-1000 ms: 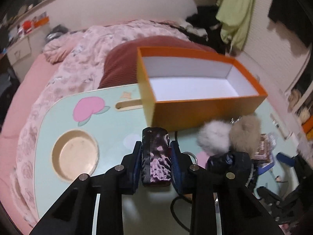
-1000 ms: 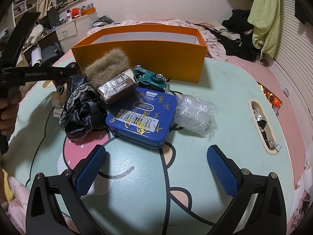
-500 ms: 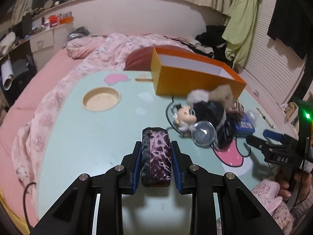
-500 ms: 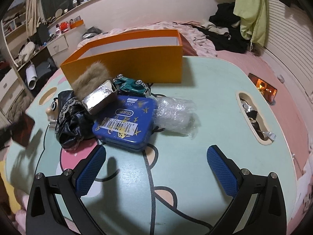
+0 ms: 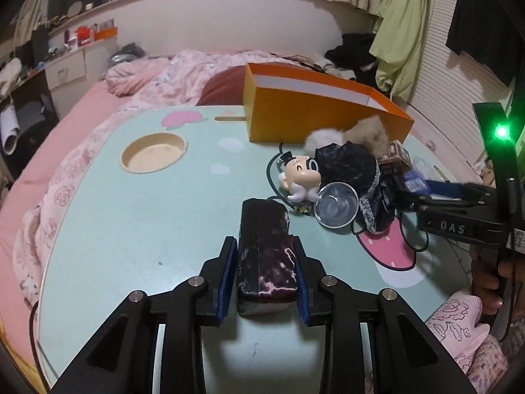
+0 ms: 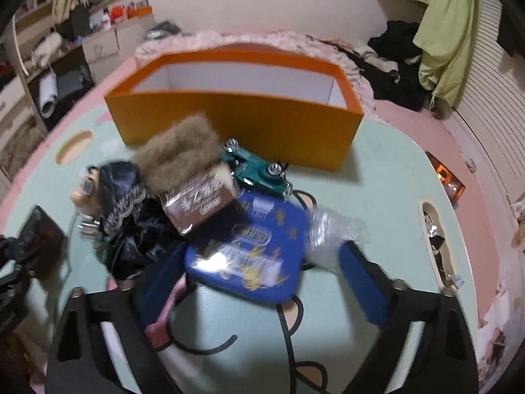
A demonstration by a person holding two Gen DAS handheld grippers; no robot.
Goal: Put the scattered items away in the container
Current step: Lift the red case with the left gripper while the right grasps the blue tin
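My left gripper is shut on a dark purple pouch, low over the near part of the mint table. The orange box stands open at the table's far side, also in the right wrist view. My right gripper is open, its blue pads either side of the blue tin. Around the tin lie a brown fur piece, a foil snack pack, a green toy car, a black lacy cloth, a doll head and a clear plastic wad.
A small clear cup lies on its side by the doll head. A round cup recess sits at the table's left. A slot with small bits runs along the right edge. A pink bed lies behind.
My left gripper pulled back from the orange box toward the near table edge, still holding the pouch. My right gripper moved forward so its pads now flank the blue tin.
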